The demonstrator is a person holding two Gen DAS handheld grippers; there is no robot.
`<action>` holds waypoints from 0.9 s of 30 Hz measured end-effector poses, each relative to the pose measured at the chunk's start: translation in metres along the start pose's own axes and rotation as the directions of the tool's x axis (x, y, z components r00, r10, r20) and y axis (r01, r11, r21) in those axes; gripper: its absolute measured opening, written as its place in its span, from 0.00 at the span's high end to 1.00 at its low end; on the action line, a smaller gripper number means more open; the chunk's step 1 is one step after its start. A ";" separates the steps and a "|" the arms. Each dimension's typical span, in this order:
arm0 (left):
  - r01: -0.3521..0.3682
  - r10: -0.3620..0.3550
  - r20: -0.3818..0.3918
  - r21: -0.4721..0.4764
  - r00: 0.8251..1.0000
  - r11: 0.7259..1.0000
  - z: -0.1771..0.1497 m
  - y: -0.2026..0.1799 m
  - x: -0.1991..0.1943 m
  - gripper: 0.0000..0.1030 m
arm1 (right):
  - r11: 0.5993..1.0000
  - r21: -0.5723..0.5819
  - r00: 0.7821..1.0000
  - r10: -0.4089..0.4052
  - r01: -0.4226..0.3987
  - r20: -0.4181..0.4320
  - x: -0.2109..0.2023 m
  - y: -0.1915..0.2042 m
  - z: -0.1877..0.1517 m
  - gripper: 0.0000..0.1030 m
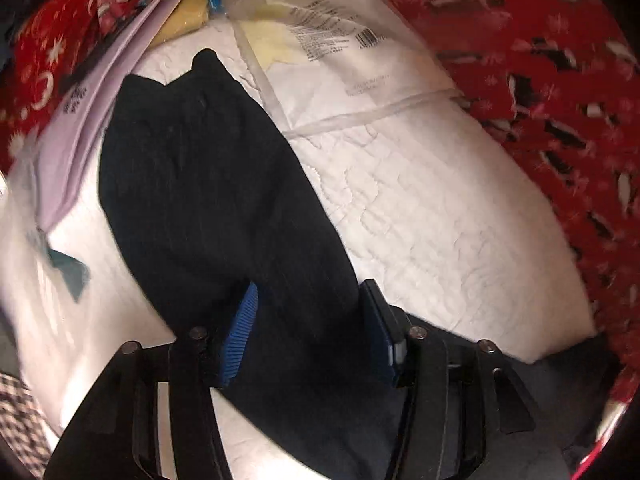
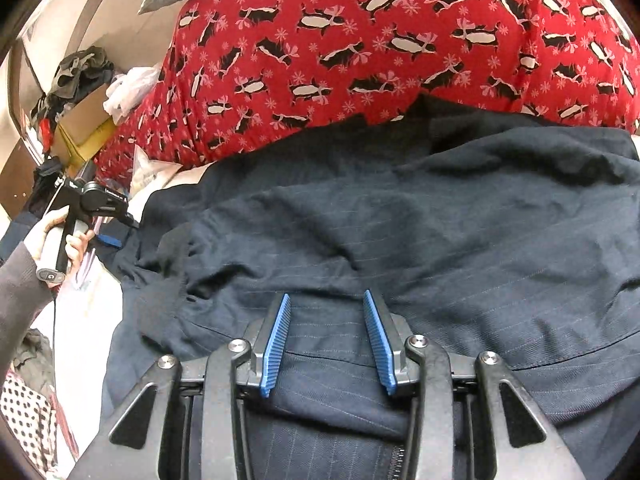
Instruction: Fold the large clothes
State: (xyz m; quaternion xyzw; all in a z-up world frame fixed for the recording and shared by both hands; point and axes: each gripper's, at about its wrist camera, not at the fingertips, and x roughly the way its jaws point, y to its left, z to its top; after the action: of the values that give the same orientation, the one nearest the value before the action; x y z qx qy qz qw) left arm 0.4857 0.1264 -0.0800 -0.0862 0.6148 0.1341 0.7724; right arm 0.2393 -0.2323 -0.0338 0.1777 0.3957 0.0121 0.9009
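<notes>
A dark navy pinstriped garment [image 2: 400,220] lies crumpled across the bed in the right wrist view. One long narrow part of it [image 1: 200,180] stretches over a white quilt [image 1: 440,200] in the left wrist view. My left gripper [image 1: 312,308] points steeply down, and that narrow part fills the gap between its blue pads [image 1: 240,340]. The same gripper [image 2: 110,240] shows at the garment's left end, held by a hand [image 2: 60,236]. My right gripper [image 2: 326,308] hovers over the garment near its waist seam. Its blue pads [image 2: 276,344] stand apart, with cloth only beneath them.
A red penguin-print blanket [image 2: 360,40] covers the bed beyond the garment. A clear plastic package [image 1: 320,40], a lavender sheet [image 1: 92,112] and a yellow item [image 1: 188,12] lie at the quilt's far end. A cardboard box [image 2: 84,128] with clothes and a polka-dot fabric [image 2: 28,420] sit at the left.
</notes>
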 end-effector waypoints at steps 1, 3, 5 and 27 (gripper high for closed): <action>0.006 -0.006 0.000 0.007 1.000 1.000 -0.002 0.001 -0.003 0.73 | 1.000 -0.004 1.000 -0.006 0.006 -0.002 0.000 0.001 0.000 0.61; 0.012 -0.012 -0.001 0.005 1.000 1.000 -0.007 0.009 -0.008 0.95 | 1.000 -0.011 1.000 -0.016 0.016 -0.008 0.000 0.002 0.002 0.60; 0.012 -0.012 0.015 -0.008 1.000 1.000 -0.013 0.020 -0.014 0.96 | 1.000 -0.013 1.000 -0.025 0.025 -0.019 -0.001 0.004 0.003 0.61; 0.421 -0.401 0.129 -0.281 0.907 0.862 -0.161 0.207 -0.069 0.90 | 0.989 -0.006 0.973 -0.147 0.148 -0.177 -0.054 -0.023 -0.031 0.46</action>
State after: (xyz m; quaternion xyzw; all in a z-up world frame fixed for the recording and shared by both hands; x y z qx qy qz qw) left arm 0.2574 0.2679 -0.0433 -0.3278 0.5284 0.0617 0.7807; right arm 0.1768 -0.2527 -0.0227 0.1492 0.4861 -0.0404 0.8601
